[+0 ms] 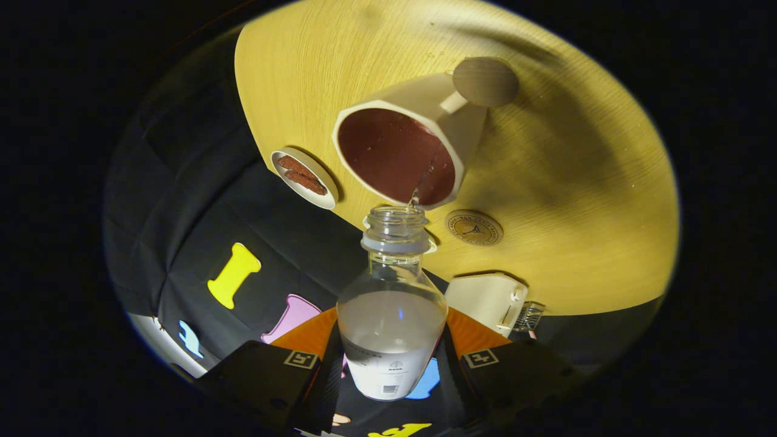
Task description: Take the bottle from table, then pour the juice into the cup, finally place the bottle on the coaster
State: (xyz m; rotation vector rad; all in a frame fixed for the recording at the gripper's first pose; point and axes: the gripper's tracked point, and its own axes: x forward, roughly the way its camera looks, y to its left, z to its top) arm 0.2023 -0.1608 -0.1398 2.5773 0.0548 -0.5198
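Clear bottle (391,315) tipped over the cup

On the pale wooden worktop (576,200), a small round dish (305,178), then the faceted cup (403,152) receiving a thin stream; the tool (391,364) is clamped on the bottle; round coaster (474,227) just beside.

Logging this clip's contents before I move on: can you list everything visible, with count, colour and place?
bottle: one, clear with whitish liquid, held between the fingers, tipped toward the cup, a thin stream leaving its mouth
cup: one, white outside, dark red inside, on the table beyond the bottle
small dish: one, white with brown pieces, beside the cup
coaster: one, round, tan, near the bottle's mouth
white box: one, at the table edge
table: one, light wood
gripper: one, both fingers pressing the bottle
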